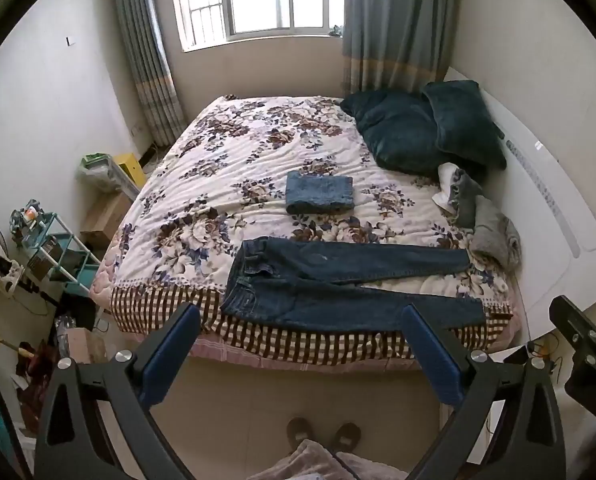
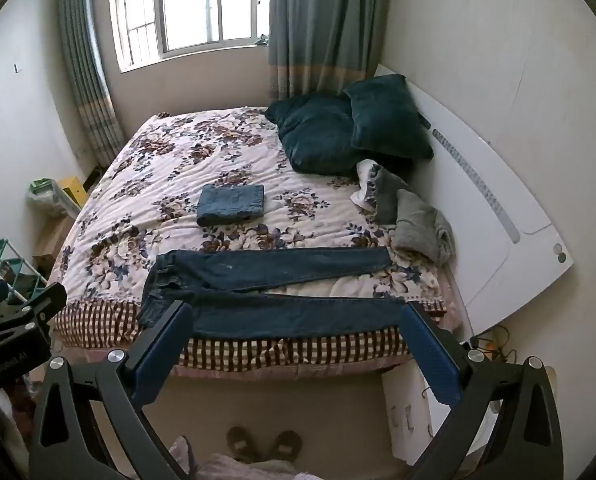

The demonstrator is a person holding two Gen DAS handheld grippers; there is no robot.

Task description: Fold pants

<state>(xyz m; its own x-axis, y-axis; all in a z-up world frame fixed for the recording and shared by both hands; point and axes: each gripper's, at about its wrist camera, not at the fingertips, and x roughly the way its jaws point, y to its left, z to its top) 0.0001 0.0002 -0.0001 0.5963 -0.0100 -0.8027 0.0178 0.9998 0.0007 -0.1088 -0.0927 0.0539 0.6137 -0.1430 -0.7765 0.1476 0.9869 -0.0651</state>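
Dark blue jeans (image 1: 338,280) lie spread flat along the near edge of the bed, waist at the left, both legs running to the right; they also show in the right wrist view (image 2: 273,284). A folded pair of lighter blue jeans (image 1: 320,193) sits in the middle of the bed, also seen in the right wrist view (image 2: 231,205). My left gripper (image 1: 302,316) is open and empty, held above the floor in front of the bed edge. My right gripper (image 2: 298,314) is open and empty at about the same distance, to the right of the left one.
The bed has a floral quilt (image 1: 225,168) with a checked border. Two dark teal pillows (image 1: 426,128) and a heap of grey and white clothes (image 1: 478,216) lie at the right by the white headboard (image 2: 498,200). A shelf and clutter (image 1: 53,252) stand at the left.
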